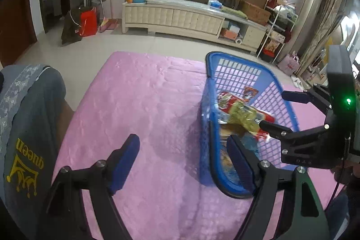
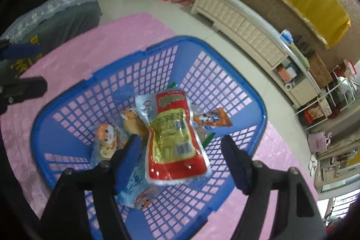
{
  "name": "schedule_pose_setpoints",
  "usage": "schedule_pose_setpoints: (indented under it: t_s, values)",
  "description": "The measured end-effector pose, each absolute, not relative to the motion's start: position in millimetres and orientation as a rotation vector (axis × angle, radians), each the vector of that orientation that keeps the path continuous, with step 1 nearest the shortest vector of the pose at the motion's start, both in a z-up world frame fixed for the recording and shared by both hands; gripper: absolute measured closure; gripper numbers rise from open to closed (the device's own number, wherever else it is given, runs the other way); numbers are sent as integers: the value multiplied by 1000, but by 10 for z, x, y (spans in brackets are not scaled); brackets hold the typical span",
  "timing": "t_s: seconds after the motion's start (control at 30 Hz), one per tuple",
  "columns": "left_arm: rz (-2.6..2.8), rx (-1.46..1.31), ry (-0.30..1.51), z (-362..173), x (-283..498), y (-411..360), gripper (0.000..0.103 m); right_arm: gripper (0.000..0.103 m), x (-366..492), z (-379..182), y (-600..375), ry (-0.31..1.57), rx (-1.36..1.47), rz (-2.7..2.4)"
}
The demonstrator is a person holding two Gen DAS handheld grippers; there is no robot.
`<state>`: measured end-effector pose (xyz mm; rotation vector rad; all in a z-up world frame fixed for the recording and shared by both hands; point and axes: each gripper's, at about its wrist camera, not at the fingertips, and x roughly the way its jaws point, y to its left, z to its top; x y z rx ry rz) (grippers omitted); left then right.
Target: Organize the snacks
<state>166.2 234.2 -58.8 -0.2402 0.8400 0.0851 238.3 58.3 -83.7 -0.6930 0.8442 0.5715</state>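
Note:
A blue lattice basket (image 2: 157, 44) stands on the pink cloth (image 2: 74, 46) and holds several snack packets. Topmost is a red and yellow packet (image 2: 173, 132), lying loose on the pile. My right gripper (image 2: 181, 141) hangs open over the basket, its pads on either side of that packet with a gap to each. An orange packet (image 2: 213, 119) and a pale blue packet (image 2: 139, 192) lie underneath. My left gripper (image 1: 183, 141) is open with nothing in it, over the cloth just left of the basket (image 1: 225, 55), its right finger in front of the near rim. The left wrist view shows the right gripper (image 1: 273, 109) above the red and yellow packet (image 1: 245, 116).
A person in grey clothing (image 1: 29, 127) sits at the cloth's left edge. Beyond the pink cloth (image 1: 135, 93) comes tiled floor, then a long cream cabinet (image 1: 180, 17) against the wall. Bags and brooms (image 1: 87, 21) stand at the back left, shelves (image 1: 276, 37) at the right.

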Motion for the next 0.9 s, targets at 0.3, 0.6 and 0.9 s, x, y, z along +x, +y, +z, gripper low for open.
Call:
schedule_pose_setpoints:
  t_s: [0.3,0.6,0.9]
  values:
    - [49,-225,739,-301,1247,1879,22,26,1778,-471,73,751,-517,489]
    - [22,-188,685,-275,811,1402,13,26,1282,-338,-524,692,-364,374]
    - [2,-68,543,-33,327,966,0,13,685,-88,-871,570,-243,322]
